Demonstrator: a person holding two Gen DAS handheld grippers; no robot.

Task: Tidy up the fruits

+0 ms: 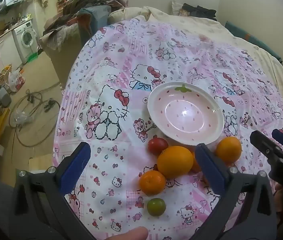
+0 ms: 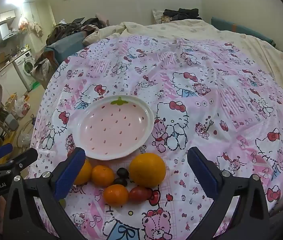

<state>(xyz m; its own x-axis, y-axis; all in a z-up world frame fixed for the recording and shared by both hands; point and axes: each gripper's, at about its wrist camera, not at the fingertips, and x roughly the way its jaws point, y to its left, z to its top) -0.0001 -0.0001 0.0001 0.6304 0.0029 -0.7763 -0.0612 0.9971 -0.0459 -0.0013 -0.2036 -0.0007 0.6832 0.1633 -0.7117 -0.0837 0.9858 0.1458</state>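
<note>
A pink strawberry-patterned plate [image 1: 185,113] [image 2: 113,127] lies empty on the Hello Kitty cloth [image 1: 121,92]. Fruits sit in a cluster just in front of it: a large orange [image 1: 175,161] [image 2: 147,170], small oranges [image 1: 152,182] [image 1: 228,149] [image 2: 102,175] [image 2: 115,195], a red tomato [image 1: 157,145] [image 2: 139,193], a green fruit [image 1: 156,206] and two dark small fruits [image 2: 122,172]. My left gripper [image 1: 143,165] is open above the cluster. My right gripper [image 2: 135,167] is open above it too; it also shows in the left wrist view [image 1: 269,140].
The cloth covers a bed with a cream quilt [image 2: 201,32] behind. Piled clothes [image 1: 85,6] lie at the far left of the bed. A washing machine [image 1: 26,39] and cluttered floor with cables [image 1: 33,110] are to the left.
</note>
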